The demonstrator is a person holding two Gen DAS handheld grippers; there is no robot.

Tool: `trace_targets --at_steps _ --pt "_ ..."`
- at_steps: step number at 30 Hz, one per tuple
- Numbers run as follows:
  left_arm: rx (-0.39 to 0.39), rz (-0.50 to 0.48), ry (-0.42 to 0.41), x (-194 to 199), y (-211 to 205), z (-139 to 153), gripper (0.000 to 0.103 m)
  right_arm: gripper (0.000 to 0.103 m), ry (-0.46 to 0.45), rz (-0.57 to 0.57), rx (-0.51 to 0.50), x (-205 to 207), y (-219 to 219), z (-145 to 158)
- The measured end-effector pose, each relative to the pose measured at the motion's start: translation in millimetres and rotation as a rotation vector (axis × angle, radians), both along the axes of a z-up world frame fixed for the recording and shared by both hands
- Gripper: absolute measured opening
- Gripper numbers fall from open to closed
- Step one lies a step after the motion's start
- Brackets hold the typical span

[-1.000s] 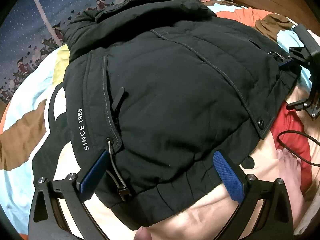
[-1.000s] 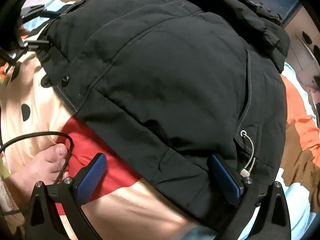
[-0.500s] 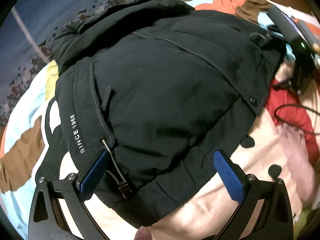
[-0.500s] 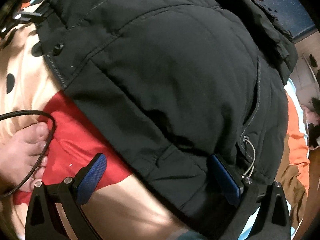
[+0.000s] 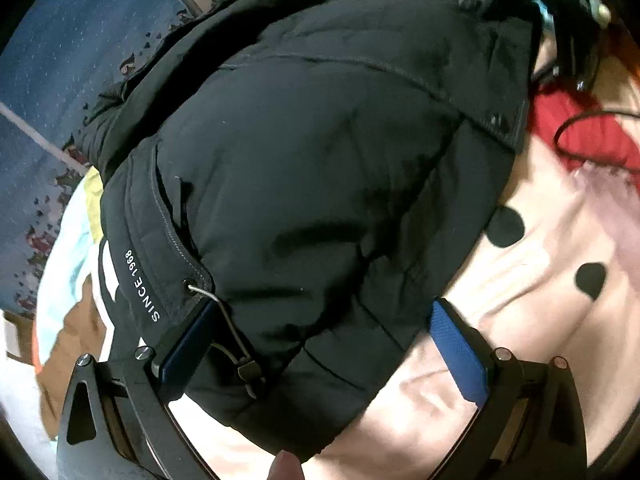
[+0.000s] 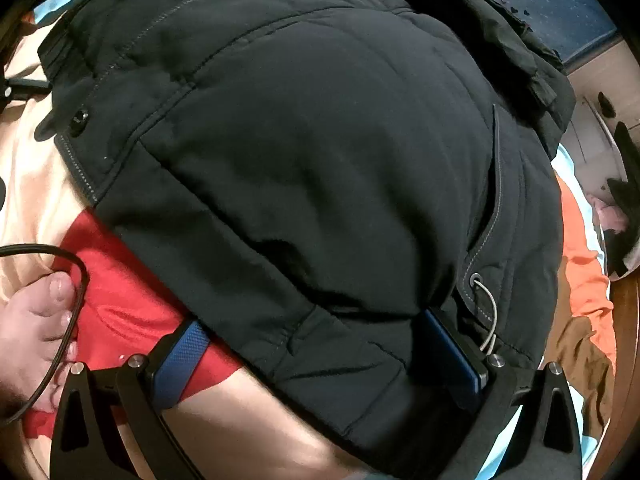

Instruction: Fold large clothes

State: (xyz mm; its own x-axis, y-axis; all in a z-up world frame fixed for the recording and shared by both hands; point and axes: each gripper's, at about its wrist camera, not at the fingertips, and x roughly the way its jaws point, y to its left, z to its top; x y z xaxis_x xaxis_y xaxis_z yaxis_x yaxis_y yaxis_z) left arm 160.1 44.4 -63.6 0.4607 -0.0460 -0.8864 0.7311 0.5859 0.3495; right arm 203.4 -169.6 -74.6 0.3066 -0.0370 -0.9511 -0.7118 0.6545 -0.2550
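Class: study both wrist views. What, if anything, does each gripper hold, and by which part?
Neither clamps anything. The left gripper and right gripper both stand wide open astride the hem of the black jacket, each near a hem drawcord.

White lettering "SINCE 1968" (image 5: 141,286) runs along the side panel of the black jacket (image 5: 320,184).

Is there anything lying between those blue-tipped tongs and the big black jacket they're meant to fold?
Nothing visible does. The left tongs and right tongs both stand open with the hem of the black jacket already lying between their fingers. A black cable and a bare foot lie beside the jacket on the patterned bedspread, not in the way.
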Motion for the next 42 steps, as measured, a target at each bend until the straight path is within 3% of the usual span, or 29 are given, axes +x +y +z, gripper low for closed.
trace_targets --at_steps 8,12,19,25,30,33,36,42 --pt "0.055 0.065 -0.053 2 -7 -10 0.102 0.103 -0.059 -0.036 0.002 -15 14 -1" --pt "0.053 0.076 -0.037 8 -8 -9 0.102 0.096 -0.074 -0.041 0.039 -21 17 11" --pt "0.046 0.089 -0.019 13 -10 -8 0.102 0.096 -0.086 0.074 0.01 -40 12 5" --pt "0.028 0.107 0.003 17 -11 -6 0.102 0.096 -0.143 0.074 -0.022 -42 19 3" --pt "0.01 0.12 0.029 25 -6 -2 0.102 0.058 -0.197 0.105 -0.01 -52 30 13" --pt "-0.012 0.127 0.052 30 -3 1 0.102 0.042 -0.201 0.074 0.045 -46 21 22" --pt "-0.045 0.132 0.073 34 0 6 0.102 0.033 -0.198 0.021 0.11 -34 18 40" --pt "-0.19 0.137 0.138 45 16 27 0.102 0.029 -0.103 -0.081 0.211 5 12 56"
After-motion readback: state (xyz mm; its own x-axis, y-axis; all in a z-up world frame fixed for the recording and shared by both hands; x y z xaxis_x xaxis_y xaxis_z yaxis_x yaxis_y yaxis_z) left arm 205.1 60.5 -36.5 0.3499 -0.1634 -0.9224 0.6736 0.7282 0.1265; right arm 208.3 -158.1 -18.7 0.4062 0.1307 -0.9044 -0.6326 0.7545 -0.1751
